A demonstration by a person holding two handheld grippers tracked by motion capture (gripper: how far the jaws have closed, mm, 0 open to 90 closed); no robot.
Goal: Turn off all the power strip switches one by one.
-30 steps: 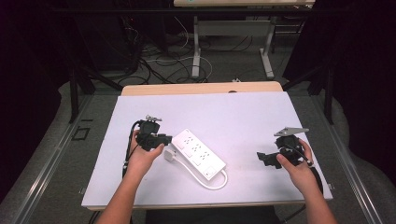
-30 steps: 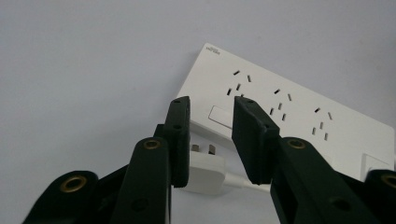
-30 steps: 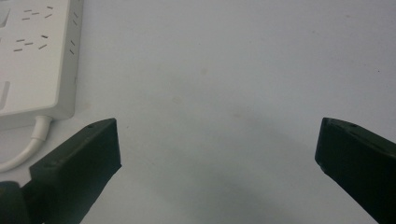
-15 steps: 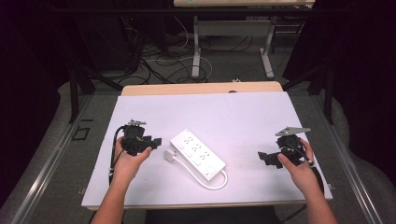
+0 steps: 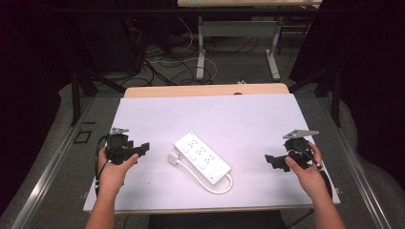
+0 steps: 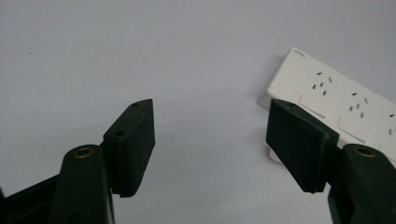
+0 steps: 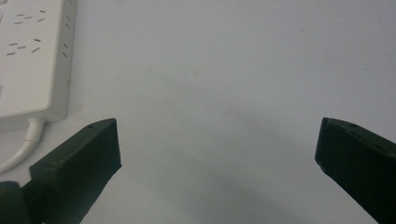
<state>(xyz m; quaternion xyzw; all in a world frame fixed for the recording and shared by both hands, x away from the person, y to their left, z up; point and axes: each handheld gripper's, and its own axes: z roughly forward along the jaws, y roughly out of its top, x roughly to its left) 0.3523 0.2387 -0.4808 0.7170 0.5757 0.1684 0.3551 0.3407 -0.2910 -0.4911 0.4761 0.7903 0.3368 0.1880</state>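
With nothing between its jaws, which have just been opening, the left hand-held gripper [image 5: 142, 148] sits apart from the power strip [image 5: 201, 155] on the tabletop [image 5: 248, 119] — keep clear of its plug [image 5: 175, 159] — while the right hand-held gripper [image 5: 270, 161] waits wide open, empty.

A table [image 5: 248, 109] fills the middle of the high view, with a power strip [image 5: 202, 156] lying on it near the centre, set diagonally from upper left to lower right. Its plug [image 5: 174, 158] rests just beside the strip's left side, and its cord [image 5: 224, 186] loops round the strip's near right end. The left gripper [image 5: 143, 149] sits at the table's left edge, well apart from the strip and pointing toward it. The right gripper [image 5: 269, 160] sits near the table's right edge, also pointing inward. Behind the table, on the floor, cables [image 5: 157, 57] lie around the legs of a second table [image 5: 248, 4].
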